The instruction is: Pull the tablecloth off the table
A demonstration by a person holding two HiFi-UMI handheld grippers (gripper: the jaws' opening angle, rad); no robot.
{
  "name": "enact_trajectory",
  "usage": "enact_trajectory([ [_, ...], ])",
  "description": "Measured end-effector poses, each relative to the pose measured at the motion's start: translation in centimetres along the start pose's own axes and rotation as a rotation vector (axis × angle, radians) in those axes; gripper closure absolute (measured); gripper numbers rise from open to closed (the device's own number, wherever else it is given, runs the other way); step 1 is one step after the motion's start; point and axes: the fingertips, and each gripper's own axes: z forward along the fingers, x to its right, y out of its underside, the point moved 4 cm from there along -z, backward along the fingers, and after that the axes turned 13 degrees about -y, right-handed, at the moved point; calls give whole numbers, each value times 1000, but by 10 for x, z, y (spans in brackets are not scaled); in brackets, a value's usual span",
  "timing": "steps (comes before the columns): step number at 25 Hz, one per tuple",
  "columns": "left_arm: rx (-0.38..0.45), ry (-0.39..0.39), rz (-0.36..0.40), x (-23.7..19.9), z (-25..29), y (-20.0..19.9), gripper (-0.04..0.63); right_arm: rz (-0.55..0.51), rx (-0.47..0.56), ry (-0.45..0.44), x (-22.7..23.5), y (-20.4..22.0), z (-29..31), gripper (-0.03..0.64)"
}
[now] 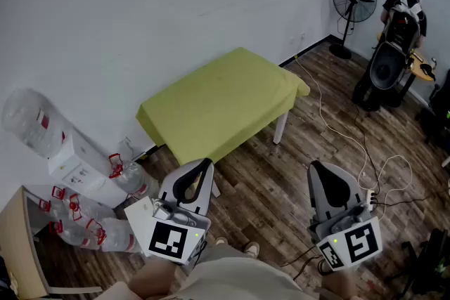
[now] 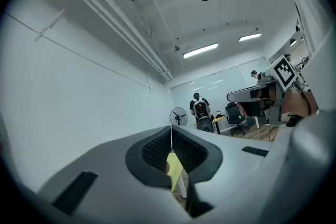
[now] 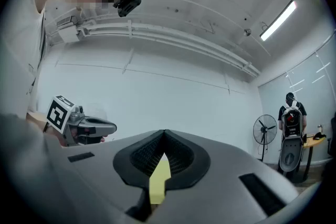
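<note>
A yellow-green tablecloth [image 1: 221,102] covers a small white-legged table against the wall, in the middle of the head view. My left gripper [image 1: 202,166] is held low at the near left, a short way in front of the table's near edge, its jaws shut with nothing in them. My right gripper [image 1: 318,168] is at the near right, further from the table, also shut and empty. In the left gripper view a sliver of the tablecloth [image 2: 175,170] shows through the notch of the closed left gripper [image 2: 171,131]. The right gripper view shows the tablecloth [image 3: 159,178] the same way past the right gripper [image 3: 165,134].
Large clear water bottles [image 1: 105,228] with red handles lie by a white box [image 1: 77,165] at the left wall. A standing fan [image 1: 353,3] and a person by a dark machine [image 1: 390,63] are at the far right. White cables [image 1: 365,151] trail over the wood floor.
</note>
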Motion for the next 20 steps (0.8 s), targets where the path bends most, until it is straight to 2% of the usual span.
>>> enact_trajectory([
  [4, 14, 13, -23, -1, 8, -1, 574, -7, -31, 58, 6, 6, 2, 589],
  [8, 8, 16, -19, -5, 14, 1, 574, 29, -9, 52, 10, 8, 5, 589],
  [14, 5, 29, -17, 2, 22, 4, 574, 1, -22, 75, 17, 11, 5, 589],
  [17, 11, 30, -21, 2, 24, 3, 574, 21, 27, 95, 19, 10, 5, 588],
  [18, 14, 28, -26, 0, 24, 3, 574, 28, 46, 111, 21, 9, 5, 564],
  [20, 14, 19, -18, -4, 24, 8, 567, 35, 67, 139, 26, 8, 3, 287],
])
